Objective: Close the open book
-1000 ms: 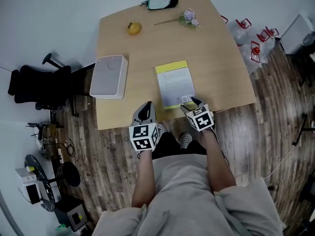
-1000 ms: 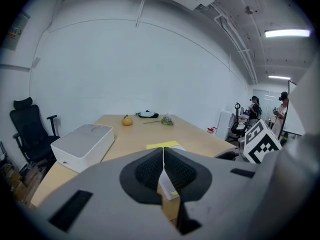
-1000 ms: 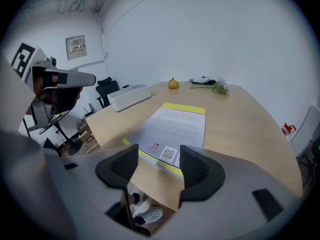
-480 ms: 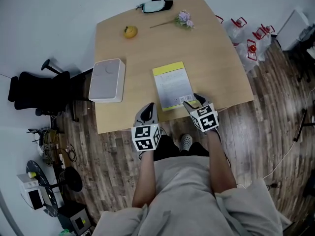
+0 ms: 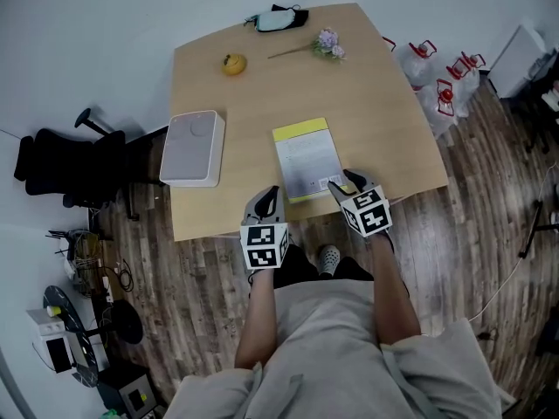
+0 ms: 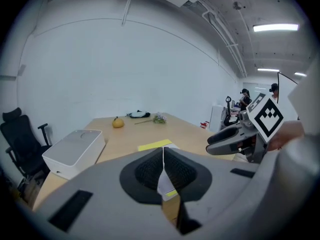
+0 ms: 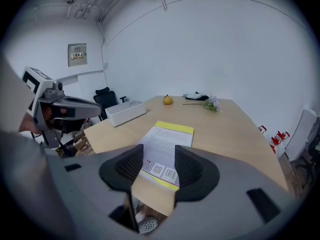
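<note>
1. Since the earlier frame, the right gripper has lifted slightly above the near right corner of the book, and its jaws have just been closing partway.
2. Left edge: a black office chair stands on the wood floor beside the table.
3. A white box lies on the table's left part, well apart from the book.
4. The left gripper hovers at the table's near edge, just left of the book. Its jaws are pressed together with nothing between them.
5. The book lies closed and flat, back cover up with its barcode toward the person, near the table's front edge between the two grippers.
6. The right gripper's jaws stand moderately apart. The book's near edge shows beyond the gap, but the pads grip nothing.
7. Far edge: a yellow fruit and a flower sprig.
</note>
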`<state>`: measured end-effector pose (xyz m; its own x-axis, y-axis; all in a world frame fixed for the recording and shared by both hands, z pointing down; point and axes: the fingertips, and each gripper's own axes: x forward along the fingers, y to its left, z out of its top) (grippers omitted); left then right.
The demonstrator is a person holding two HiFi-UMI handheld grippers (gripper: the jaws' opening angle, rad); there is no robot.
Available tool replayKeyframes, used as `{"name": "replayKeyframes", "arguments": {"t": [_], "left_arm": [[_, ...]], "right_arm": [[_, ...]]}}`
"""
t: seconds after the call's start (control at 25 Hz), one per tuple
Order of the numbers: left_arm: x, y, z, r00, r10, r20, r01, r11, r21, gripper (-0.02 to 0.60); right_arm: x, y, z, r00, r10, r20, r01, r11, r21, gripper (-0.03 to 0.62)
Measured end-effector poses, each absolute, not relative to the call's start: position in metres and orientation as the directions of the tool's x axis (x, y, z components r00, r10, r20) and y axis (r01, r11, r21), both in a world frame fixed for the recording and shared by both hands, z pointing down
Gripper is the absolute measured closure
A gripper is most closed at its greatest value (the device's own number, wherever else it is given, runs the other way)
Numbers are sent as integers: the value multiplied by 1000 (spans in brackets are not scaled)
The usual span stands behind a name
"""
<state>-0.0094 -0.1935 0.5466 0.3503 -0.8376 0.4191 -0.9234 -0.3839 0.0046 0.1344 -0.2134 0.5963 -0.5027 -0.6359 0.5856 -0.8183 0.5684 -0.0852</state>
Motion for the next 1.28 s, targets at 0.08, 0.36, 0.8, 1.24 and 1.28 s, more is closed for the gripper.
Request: {"name": "replayKeyframes", "arguments": {"t": [0.08, 0.36, 0.8, 1.24, 1.28], "left_arm": [[-15, -195, 546, 339, -841, 422, -927, -376, -3, 558], [-16, -197, 542, 338, -840, 425, -923, -383, -22, 558], [-4, -204, 550, 420, -787, 452, -894, -444, 58, 558], [35, -194, 577, 524, -624, 580, -798, -598, 77, 557], [36, -195, 577, 523, -625, 579, -798, -598, 75, 557]], "right_arm": [[132, -216, 595, -505, -637, 583, -817, 571, -83, 396], [133, -220, 589, -515, -648, 561, -818, 567, -96, 433], [140, -225, 582, -507, -677, 533, -829, 553, -86, 530], [154, -223, 581, -505, -685, 525, -835, 541, -97, 586], [155, -225, 581, -499, -690, 525, -840, 535, -95, 586]]}}
